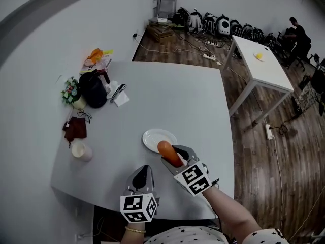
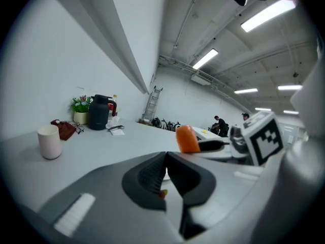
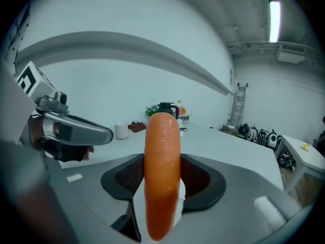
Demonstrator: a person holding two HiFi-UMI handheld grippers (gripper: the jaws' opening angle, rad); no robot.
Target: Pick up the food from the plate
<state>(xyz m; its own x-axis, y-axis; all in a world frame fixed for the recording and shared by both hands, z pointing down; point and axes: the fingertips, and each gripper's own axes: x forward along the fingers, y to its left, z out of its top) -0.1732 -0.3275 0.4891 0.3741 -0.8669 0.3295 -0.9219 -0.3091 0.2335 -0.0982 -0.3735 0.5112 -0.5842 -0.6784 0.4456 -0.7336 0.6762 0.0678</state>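
Observation:
An orange sausage (image 1: 169, 153) hangs just above the near right rim of the white plate (image 1: 152, 137), and my right gripper (image 1: 174, 155) is shut on it. In the right gripper view the sausage (image 3: 162, 146) stands upright between the dark pads (image 3: 200, 179), which press on both its sides. The plate itself is bare. My left gripper (image 1: 144, 170) hovers low over the table's front edge, left of the right one, with its jaws shut on nothing (image 2: 166, 159). The left gripper view also catches the sausage (image 2: 188, 139) to the right.
At the table's left stand a white cup (image 1: 81, 150), a dark red cloth (image 1: 76, 127), a black kettle (image 1: 94, 90), a small flower pot (image 1: 71, 91) and papers. A second white table (image 1: 261, 60) stands on the wooden floor to the right.

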